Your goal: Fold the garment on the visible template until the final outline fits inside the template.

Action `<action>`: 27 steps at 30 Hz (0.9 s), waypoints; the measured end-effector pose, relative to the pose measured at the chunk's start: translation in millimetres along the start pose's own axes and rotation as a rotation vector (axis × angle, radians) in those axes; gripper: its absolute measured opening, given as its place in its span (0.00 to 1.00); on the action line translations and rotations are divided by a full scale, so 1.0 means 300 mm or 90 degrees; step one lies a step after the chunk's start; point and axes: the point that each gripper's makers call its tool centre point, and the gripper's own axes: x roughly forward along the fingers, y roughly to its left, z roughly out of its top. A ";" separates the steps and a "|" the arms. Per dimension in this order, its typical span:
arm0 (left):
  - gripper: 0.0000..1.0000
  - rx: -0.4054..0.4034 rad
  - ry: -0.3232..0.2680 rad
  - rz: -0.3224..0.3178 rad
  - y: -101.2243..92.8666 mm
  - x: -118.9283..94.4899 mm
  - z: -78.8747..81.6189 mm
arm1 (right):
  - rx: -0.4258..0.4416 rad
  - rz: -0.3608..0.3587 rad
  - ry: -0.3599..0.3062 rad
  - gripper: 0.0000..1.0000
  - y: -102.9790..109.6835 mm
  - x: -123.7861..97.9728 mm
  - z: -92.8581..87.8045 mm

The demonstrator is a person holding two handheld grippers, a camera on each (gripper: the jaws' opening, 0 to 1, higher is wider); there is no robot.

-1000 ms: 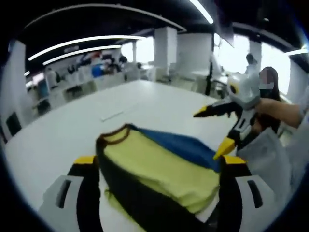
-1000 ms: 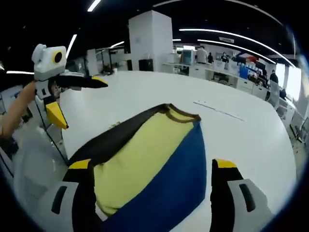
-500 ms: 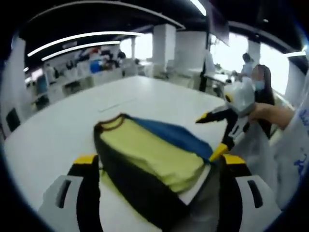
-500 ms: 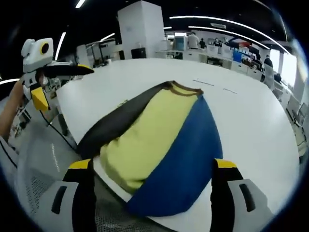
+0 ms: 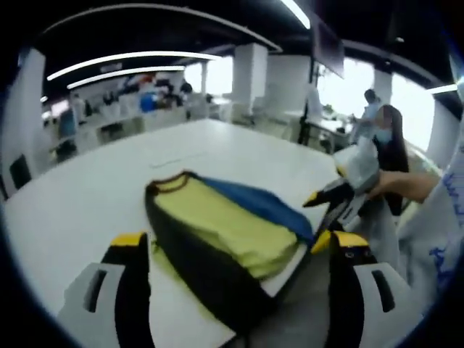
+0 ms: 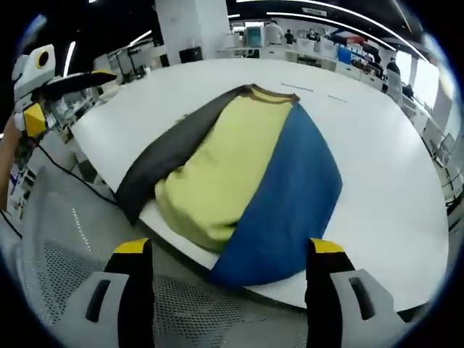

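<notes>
Now both grippers sit farther back from the garment [image 6: 239, 170] than a second ago; the left gripper [image 5: 239, 246] and the right gripper [image 6: 228, 250] hold their jaws wide apart, gripping and touching nothing; the folded yellow, blue and dark garment lies at the near edge of the white bench [image 6: 391, 181], one end overhanging; behind is an open-plan office with ceiling strip lights [image 5: 130, 58].

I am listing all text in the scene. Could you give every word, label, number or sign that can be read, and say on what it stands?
No text can be read.
Garment: yellow, blue and dark panels, no print or label visible.
Table: faint marks at the far side, too small to read.
Sleeve: blue marks, too blurred to read.
</notes>
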 end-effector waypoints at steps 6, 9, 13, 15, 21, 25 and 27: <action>0.99 0.024 -0.004 0.006 0.012 -0.030 0.001 | 0.025 -0.006 0.037 0.68 0.022 0.004 -0.026; 0.99 0.017 -0.013 -0.009 0.008 -0.050 -0.001 | 0.031 -0.008 0.057 0.55 0.031 0.009 -0.042; 0.99 0.015 -0.018 0.004 0.031 -0.076 -0.018 | 0.055 0.001 0.088 0.36 0.045 0.024 -0.067; 0.99 0.012 -0.017 0.003 0.033 -0.083 -0.029 | 0.056 0.006 0.102 0.33 0.060 0.034 -0.080; 0.99 0.014 -0.015 0.011 0.045 -0.109 -0.043 | 0.042 -0.029 0.113 0.33 0.050 0.051 -0.083; 0.99 0.008 -0.029 0.018 0.059 -0.120 -0.029 | 0.033 -0.040 0.121 0.28 0.045 0.051 -0.087; 0.99 0.010 -0.030 0.019 0.060 -0.120 -0.028 | 0.028 -0.044 0.131 0.26 0.041 0.047 -0.096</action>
